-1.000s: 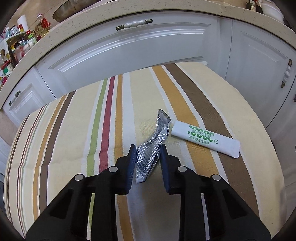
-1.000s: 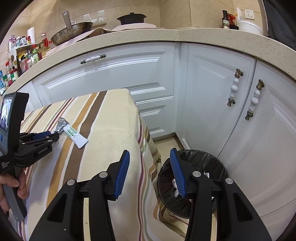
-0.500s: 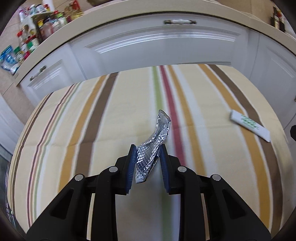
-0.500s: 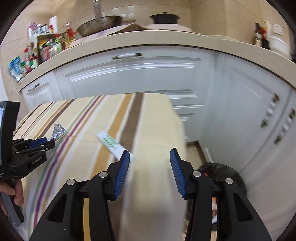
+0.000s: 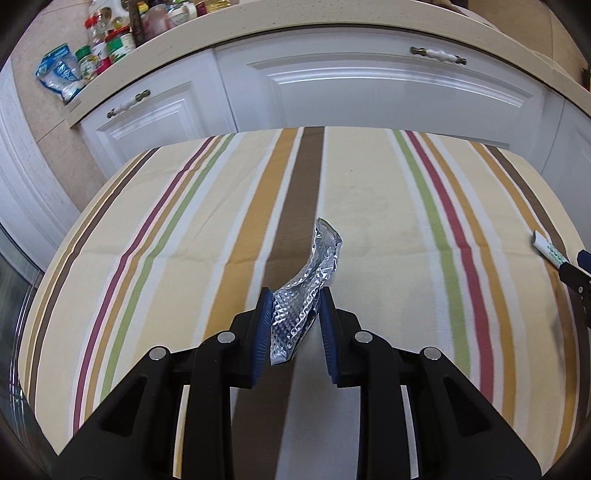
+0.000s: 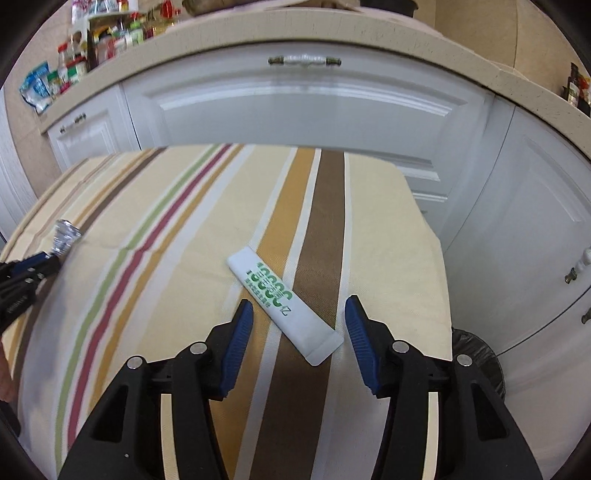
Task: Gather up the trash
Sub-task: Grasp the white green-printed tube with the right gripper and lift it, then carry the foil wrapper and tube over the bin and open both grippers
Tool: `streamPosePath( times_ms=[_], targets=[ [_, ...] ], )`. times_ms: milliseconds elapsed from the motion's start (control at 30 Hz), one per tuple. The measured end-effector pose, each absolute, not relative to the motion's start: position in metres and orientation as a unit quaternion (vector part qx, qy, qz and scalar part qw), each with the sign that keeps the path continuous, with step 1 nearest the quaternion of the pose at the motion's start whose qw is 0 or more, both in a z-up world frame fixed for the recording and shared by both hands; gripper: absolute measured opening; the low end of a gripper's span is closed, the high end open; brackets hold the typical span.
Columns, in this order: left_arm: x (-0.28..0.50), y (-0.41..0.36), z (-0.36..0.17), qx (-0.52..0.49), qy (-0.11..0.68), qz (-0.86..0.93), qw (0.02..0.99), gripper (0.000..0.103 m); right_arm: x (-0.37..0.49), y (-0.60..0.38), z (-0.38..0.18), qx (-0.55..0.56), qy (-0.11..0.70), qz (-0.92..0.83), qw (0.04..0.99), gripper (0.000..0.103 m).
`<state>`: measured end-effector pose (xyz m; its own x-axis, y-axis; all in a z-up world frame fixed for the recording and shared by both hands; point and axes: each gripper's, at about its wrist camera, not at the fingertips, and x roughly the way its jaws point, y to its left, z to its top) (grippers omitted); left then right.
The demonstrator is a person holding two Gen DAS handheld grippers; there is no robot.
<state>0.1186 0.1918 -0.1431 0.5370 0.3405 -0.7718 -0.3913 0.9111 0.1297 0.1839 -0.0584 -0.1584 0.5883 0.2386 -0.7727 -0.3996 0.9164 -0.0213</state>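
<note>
My left gripper (image 5: pixel 294 301) is shut on a crumpled silver foil wrapper (image 5: pixel 314 273) and holds it above the striped tablecloth (image 5: pixel 184 229). The wrapper's tip also shows in the right wrist view (image 6: pixel 64 236) at the far left. A white sachet with green print (image 6: pixel 282 299) lies flat on the cloth in the right wrist view. My right gripper (image 6: pixel 299 312) is open and hovers just over the sachet's near end, jaws on either side. The sachet's end shows in the left wrist view (image 5: pixel 546 249) at the right edge.
White kitchen cabinets (image 6: pixel 295 103) under a beige counter (image 5: pixel 332 33) stand behind the table. Jars and packets (image 5: pixel 96 40) crowd the counter's left. A bin with a black bag (image 6: pixel 480 360) sits on the floor right of the table's edge.
My left gripper has carried the foil wrapper leftward, away from the sachet. My right gripper has swung left from over the bin to over the sachet.
</note>
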Motion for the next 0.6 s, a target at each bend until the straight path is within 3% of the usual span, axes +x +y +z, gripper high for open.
streamPosePath(
  times_ms=[133, 267, 600],
  targets=[
    [0.116, 0.200, -0.145, -0.037, 0.436, 0.214, 0.874, 0.025, 0.186, -0.058, -0.161, -0.099, 0.430, 0.181, 0.879, 0.051],
    [0.116, 0.198, -0.146, -0.038, 0.436, 0.210, 0.874, 0.025, 0.184, -0.055, -0.160, -0.091, 0.433, 0.197, 0.875, 0.026],
    [0.114, 0.174, -0.143, -0.035, 0.431, 0.186, 0.882, 0.025, 0.163, -0.054, -0.152, -0.081, 0.417, 0.201, 0.883, 0.022]
  ],
)
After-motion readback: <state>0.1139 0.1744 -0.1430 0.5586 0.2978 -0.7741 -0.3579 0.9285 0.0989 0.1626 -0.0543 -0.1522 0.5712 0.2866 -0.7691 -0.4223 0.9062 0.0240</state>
